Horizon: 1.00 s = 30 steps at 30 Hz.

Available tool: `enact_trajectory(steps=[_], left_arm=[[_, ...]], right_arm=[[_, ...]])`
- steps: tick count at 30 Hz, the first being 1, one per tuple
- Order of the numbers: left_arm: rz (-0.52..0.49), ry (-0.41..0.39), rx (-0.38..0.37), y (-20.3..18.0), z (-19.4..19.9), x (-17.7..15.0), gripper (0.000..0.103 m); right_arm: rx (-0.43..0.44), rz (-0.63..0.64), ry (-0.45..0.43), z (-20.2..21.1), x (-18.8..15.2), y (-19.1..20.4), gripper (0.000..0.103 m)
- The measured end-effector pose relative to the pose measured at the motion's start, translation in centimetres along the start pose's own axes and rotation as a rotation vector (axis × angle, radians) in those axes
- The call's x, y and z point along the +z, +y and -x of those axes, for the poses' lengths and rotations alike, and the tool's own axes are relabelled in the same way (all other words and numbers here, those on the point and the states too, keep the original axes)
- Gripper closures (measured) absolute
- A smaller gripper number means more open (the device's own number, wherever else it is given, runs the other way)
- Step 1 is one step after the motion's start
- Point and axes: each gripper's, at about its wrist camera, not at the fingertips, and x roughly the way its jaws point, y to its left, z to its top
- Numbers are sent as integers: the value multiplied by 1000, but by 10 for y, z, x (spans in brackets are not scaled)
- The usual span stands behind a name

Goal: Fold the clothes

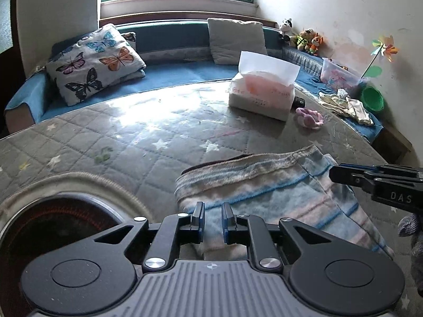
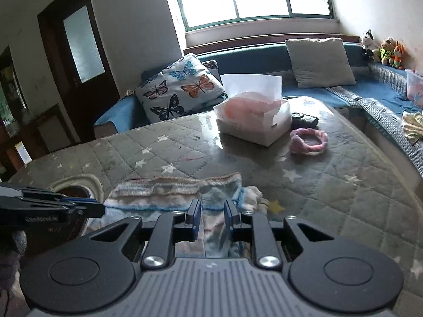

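Note:
A striped fleecy garment (image 1: pixel 275 190) in pale blue, pink and beige lies on the quilted grey table cover (image 1: pixel 132 137); it also shows in the right wrist view (image 2: pixel 169 192). My left gripper (image 1: pixel 213 212) is open, its fingers just over the garment's near left edge, holding nothing. My right gripper (image 2: pixel 212 210) is open over the garment's near right part, also empty. The right gripper also shows from the side in the left wrist view (image 1: pixel 333 174), and the left gripper shows in the right wrist view (image 2: pixel 101 208).
A tissue pack (image 1: pixel 261 92) stands at the back of the table, with a pink fluffy band (image 1: pixel 309 117) and a small dark object (image 2: pixel 304 119) beside it. A round heater opening (image 1: pixel 53 227) is set in the table at the left. A blue sofa with cushions (image 1: pixel 95 63) runs behind.

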Motion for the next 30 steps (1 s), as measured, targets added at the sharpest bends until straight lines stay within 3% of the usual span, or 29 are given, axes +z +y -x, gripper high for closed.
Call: enact_trajectory(steps=[7, 14, 16, 18, 30], left_arm=[[15, 18, 9, 10, -30, 13, 88], [0, 12, 5, 5, -23, 11, 88], [-4, 10, 4, 4, -21, 10, 83], [-8, 8, 2, 2, -19, 9, 63], [-73, -11, -17, -28, 31, -30, 34]], right_arm=[[-4, -21, 27, -27, 3, -7, 85], [-6, -47, 52, -36, -3, -16, 89], [-5, -42, 47, -30, -1, -14, 87], [5, -26, 44, -21, -1, -9, 85], [65, 44, 47, 46, -37, 19, 84]])
